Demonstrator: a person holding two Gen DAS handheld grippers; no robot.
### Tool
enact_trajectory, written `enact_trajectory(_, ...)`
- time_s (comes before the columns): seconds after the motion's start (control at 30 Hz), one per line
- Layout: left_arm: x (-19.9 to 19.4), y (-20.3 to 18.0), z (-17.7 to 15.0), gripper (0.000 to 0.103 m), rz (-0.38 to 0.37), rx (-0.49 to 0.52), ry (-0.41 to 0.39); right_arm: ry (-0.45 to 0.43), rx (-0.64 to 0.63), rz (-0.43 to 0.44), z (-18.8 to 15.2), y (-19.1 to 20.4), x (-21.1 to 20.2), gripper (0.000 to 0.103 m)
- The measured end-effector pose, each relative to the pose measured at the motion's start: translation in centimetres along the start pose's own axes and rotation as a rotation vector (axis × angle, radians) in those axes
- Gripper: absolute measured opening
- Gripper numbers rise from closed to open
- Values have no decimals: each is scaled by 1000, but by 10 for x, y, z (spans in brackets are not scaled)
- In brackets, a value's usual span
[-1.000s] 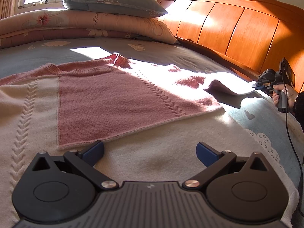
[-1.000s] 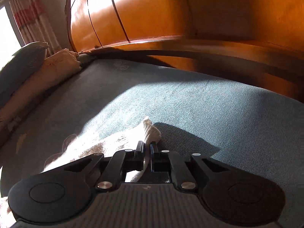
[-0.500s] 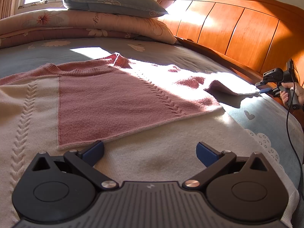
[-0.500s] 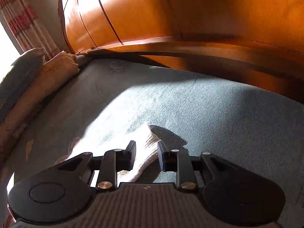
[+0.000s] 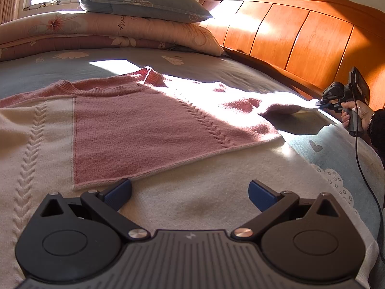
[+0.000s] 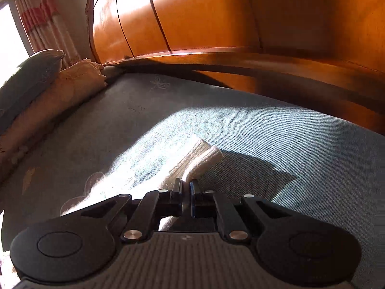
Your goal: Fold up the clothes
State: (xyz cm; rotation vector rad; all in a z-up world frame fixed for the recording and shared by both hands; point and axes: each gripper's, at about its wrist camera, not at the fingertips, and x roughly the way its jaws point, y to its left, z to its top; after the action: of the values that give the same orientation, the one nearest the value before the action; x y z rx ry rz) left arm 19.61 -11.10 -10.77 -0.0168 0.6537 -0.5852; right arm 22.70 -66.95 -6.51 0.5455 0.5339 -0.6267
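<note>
A pink and cream knitted sweater [image 5: 149,130] lies spread on the bed, its near part folded over. My left gripper [image 5: 190,192] hovers just above the cream hem, open, with nothing between its blue pads. At the far right of the left wrist view a person's hand holds my right gripper [image 5: 317,103], pinching the end of the sweater's sleeve [image 5: 284,108] slightly off the sheet. The right wrist view shows the right gripper [image 6: 185,185] shut on the cream ribbed cuff [image 6: 202,156], which sticks out past the fingertips.
The blue-grey bedsheet [image 5: 336,159] covers the mattress. A folded floral quilt [image 5: 120,31] with a grey pillow [image 5: 142,4] on top lies at the far end. The wooden headboard [image 5: 300,38] runs along the right, close behind the right gripper. A black cable [image 5: 361,168] hangs from the right gripper.
The right gripper opened, letting the cuff rest on the sheet, then shut on it again further along and lifted it slightly. The left gripper stayed still and open.
</note>
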Motion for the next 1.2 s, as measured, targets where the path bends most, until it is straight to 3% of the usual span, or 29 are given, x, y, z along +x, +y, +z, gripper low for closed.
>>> enact_trajectory(0.17, 0, 1, 0, 102, 0, 0, 0, -58, -138, -50, 27, 17, -4, 8)
enact_trajectory(0.27, 0, 1, 0, 102, 1, 1, 0, 6, -192, -122, 21, 19, 15, 10)
enact_trajectory(0.4, 0, 1, 0, 102, 0, 2, 0, 47, -92, -170, 7, 3, 23, 30)
enact_trajectory(0.5, 0, 1, 0, 102, 0, 3, 1, 54, -50, -162, 4, 1, 10, 32)
enact_trajectory(0.6, 0, 0, 0, 102, 3, 6, 2, 66, -92, -63, 4, 19, -13, 32)
enact_trajectory(0.73, 0, -1, 0, 102, 9, 13, 5, 141, -202, 155, -10, 68, -49, 33)
enact_trajectory(0.83, 1, -2, -1, 102, 12, 16, 6, 252, -274, 375, -37, 117, -74, 37)
enact_trajectory(0.97, 1, -3, -1, 102, 14, 19, 7, 394, -340, 586, -84, 178, -96, 37)
enact_trajectory(1.1, 1, -4, -1, 102, 19, 26, 9, 501, -393, 644, -130, 219, -102, 37)
enact_trajectory(1.2, 2, -4, -1, 102, 23, 30, 11, 535, -459, 580, -159, 231, -98, 38)
